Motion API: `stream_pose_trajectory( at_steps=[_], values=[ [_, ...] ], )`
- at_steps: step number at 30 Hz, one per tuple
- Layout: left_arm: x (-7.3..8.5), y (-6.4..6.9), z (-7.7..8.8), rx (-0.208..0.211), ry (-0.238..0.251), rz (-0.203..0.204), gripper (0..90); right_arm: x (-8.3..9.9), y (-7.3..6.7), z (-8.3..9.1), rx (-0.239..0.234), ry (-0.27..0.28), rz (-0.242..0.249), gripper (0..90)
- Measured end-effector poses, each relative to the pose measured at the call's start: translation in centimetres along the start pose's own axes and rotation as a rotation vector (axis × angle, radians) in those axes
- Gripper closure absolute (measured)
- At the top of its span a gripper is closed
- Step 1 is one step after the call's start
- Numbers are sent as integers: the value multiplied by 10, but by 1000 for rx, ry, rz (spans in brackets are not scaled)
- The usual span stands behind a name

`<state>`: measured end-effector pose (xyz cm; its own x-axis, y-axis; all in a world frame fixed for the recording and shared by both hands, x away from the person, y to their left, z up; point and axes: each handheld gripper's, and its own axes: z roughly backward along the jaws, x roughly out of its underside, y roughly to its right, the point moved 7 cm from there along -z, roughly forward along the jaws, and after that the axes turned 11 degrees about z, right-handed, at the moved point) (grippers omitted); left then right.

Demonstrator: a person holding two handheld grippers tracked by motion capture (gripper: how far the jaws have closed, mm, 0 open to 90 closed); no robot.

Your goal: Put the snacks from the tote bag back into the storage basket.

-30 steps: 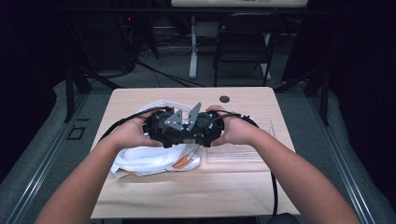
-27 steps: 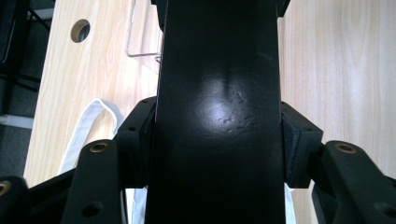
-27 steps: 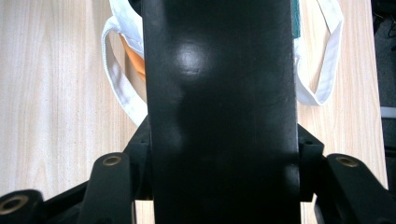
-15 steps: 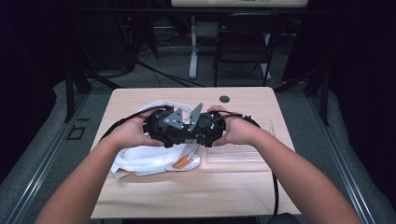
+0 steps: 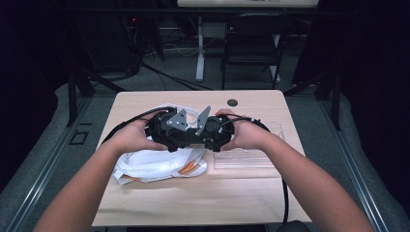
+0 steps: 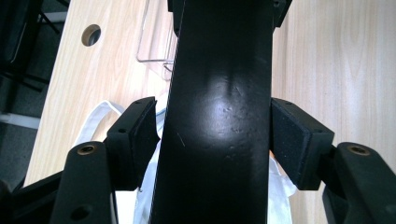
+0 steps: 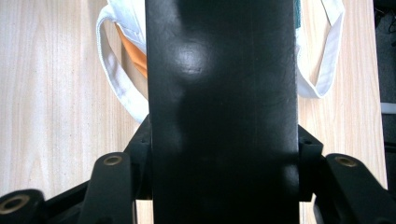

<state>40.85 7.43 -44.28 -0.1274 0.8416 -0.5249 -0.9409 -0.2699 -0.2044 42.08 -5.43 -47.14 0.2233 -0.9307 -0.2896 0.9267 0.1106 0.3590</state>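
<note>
Nearest the tabletop's [image 5: 193,203] near edge, a white cloth bag [image 5: 150,166] with orange inside is seen left of centre, and a clear plastic sleeve [image 5: 246,159] lies towards the right edge. Above the middle of the tabletop, a black bar [image 6: 217,116] is held level, its long axis parallel to the near edge, one end pointed into each gripper. The right gripper [image 7: 224,154] is clamped on the bar's flanks. The left gripper [image 6: 212,140] has just been opening its jaws; they stand wide, with the bar between them. A round hole [image 5: 232,102] is set near the far edge.
</note>
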Motion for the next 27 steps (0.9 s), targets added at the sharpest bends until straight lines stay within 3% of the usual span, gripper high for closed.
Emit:
stream_pose_trajectory(
  at_steps=[6, 27],
  values=[
    [0, -1, 6, -11, 19, 9, 354, 2, 1, 0, -2, -6, -3, 432],
    [22, -11, 22, -48, 3, 52, 356, 20, 5, 3, 1, -30, -24, 431]
  ],
)
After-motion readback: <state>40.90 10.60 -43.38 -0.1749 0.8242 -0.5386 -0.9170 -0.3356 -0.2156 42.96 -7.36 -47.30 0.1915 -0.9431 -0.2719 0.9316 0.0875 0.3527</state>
